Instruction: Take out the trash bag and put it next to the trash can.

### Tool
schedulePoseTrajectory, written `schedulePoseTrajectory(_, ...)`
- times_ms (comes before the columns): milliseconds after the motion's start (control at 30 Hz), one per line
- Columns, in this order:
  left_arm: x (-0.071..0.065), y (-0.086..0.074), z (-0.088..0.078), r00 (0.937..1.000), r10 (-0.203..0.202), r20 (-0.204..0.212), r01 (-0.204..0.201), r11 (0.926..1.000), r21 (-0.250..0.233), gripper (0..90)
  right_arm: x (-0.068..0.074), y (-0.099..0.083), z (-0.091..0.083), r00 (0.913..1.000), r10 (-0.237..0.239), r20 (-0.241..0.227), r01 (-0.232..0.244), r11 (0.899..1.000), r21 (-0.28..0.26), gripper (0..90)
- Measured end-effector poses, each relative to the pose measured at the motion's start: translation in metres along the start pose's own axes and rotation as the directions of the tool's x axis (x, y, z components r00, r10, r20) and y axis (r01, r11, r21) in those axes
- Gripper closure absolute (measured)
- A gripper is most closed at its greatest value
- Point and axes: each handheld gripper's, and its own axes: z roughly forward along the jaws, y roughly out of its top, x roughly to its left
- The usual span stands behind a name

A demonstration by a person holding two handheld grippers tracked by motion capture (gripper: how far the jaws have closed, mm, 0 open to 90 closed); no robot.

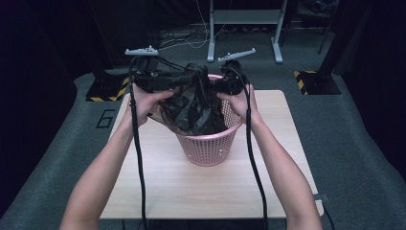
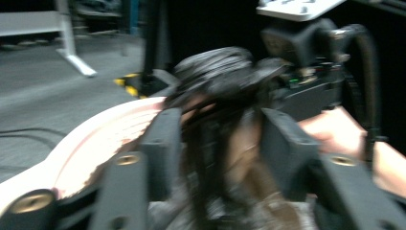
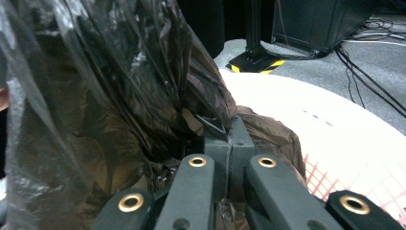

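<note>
Sitting on a pale wooden table (image 1: 158,191) over grey carpet is a pink lattice basket (image 1: 207,148), with a black plastic bag (image 1: 194,110) being worked above and partly inside it.

Item, left: the left gripper (image 1: 184,80) is being held in the person's left hand (image 1: 146,101) at the basket's left rim, its cable trailing down along the forearm. In the left gripper view its two black jaws are standing partly apart, with dark, bunched bag film (image 2: 215,143) lying in the gap between them. The picture is blurred, and whether the pads are pressing on the film cannot be told. The basket's pink rim (image 2: 110,139) is curving off to the left of those jaws.

Item, centre: the bag is gathered in a crumpled peak between the two grippers, its lower part hanging down inside the basket.

Item, right: the right gripper (image 1: 214,85) is being held in the right hand (image 1: 239,103) at the basket's right rim. In the right gripper view (image 3: 229,143) its jaws are standing fully together, pinching a fold of the bag (image 3: 95,86) at their tips. The film is billowing up and to the left of them. The pale basket rim (image 3: 335,143) is lying to the right.
</note>
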Motion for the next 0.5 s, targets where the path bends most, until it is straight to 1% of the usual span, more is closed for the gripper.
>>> schedulePoseTrajectory(33, 0.0, 0.0, 0.0, 1.0, 0.0, 0.0, 0.0, 1.0, 0.0, 37.5, -0.002, 0.0, -0.001, 1.0, 0.01, -0.001, -0.01, 1.0, -0.002, 90.0)
schedulePoseTrajectory(67, 0.006, -0.002, -0.005, 0.9994, -0.014, -0.03, 0.014, 0.9999, 0.0, 34.1, -0.003, -0.001, -0.002, 0.9998, 0.018, -0.003, -0.018, 1.0, -0.006, 90.0)
schedulePoseTrajectory(100, 0.006, -0.002, -0.005, 0.9994, -0.014, -0.03, 0.014, 0.9999, 0.0, 27.6, -0.003, -0.001, -0.002, 0.9998, 0.018, -0.003, -0.018, 1.0, -0.006, 90.0)
schedulePoseTrajectory(133, 0.011, -0.003, -0.006, 0.9989, -0.023, -0.042, 0.024, 0.9995, 0.021, 24.7, -0.004, -0.001, -0.002, 0.9996, 0.028, -0.009, -0.029, 1.0, -0.011, 90.0)
schedulePoseTrajectory(167, 0.021, -0.006, -0.004, 0.9974, -0.049, -0.053, 0.053, 0.9966, 0.063, 22.8, -0.004, -0.001, -0.003, 0.9996, 0.027, -0.009, -0.028, 1.0, -0.015, 90.0)
schedulePoseTrajectory(200, 0.028, -0.008, 0.0, 0.9959, -0.069, -0.059, 0.074, 0.9924, 0.098, 21.6, -0.004, -0.001, -0.002, 0.9996, 0.026, -0.008, -0.026, 1.0, -0.015, 90.0)
schedulePoseTrajectory(233, 0.031, -0.01, 0.002, 0.995, -0.077, -0.063, 0.084, 0.9893, 0.119, 22.2, -0.003, -0.001, -0.002, 0.9996, 0.028, -0.009, -0.028, 0.999, -0.018, 90.0)
schedulePoseTrajectory(267, 0.031, -0.01, 0.002, 0.995, -0.077, -0.063, 0.084, 0.9893, 0.119, 22.4, -0.003, -0.001, -0.002, 0.9996, 0.028, -0.009, -0.028, 0.999, -0.018, 90.0)
schedulePoseTrajectory(300, 0.037, -0.014, 0.007, 0.9946, -0.095, -0.04, 0.1, 0.9841, 0.147, 22.4, -0.003, -0.001, -0.002, 0.9996, 0.027, -0.007, -0.027, 0.999, -0.021, 90.0)
schedulePoseTrajectory(333, 0.038, -0.015, 0.01, 0.9936, -0.111, -0.019, 0.113, 0.9824, 0.149, 19.4, -0.002, 0.0, 0.0, 0.9997, 0.026, 0.004, -0.026, 0.999, -0.027, 90.0)
schedulePoseTrajectory(367, 0.039, -0.017, 0.013, 0.9932, -0.116, 0.008, 0.114, 0.9805, 0.161, 17.4, -0.001, 0.001, 0.001, 0.9995, 0.03, 0.008, -0.029, 0.999, -0.03, 90.0)
schedulePoseTrajectory(400, 0.037, -0.019, 0.016, 0.9934, -0.111, 0.028, 0.105, 0.981, 0.163, 15.9, 0.0, 0.001, 0.002, 0.9994, 0.031, 0.017, -0.03, 0.999, -0.029, 90.0)
schedulePoseTrajectory(433, 0.033, -0.022, 0.021, 0.9933, -0.101, 0.057, 0.09, 0.9816, 0.168, 15.2, 0.0, 0.001, 0.003, 0.9993, 0.029, 0.023, -0.029, 0.999, -0.03, 90.0)
schedulePoseTrajectory(467, 0.031, -0.023, 0.024, 0.9925, -0.098, 0.072, 0.084, 0.9802, 0.179, 14.9, 0.001, 0.001, 0.004, 0.9993, 0.029, 0.023, -0.028, 0.999, -0.028, 90.0)
schedulePoseTrajectory(500, 0.027, -0.024, 0.028, 0.9929, -0.09, 0.078, 0.074, 0.9805, 0.182, 14.6, 0.002, 0.002, 0.005, 0.9993, 0.028, 0.026, -0.027, 0.999, -0.023, 90.0)
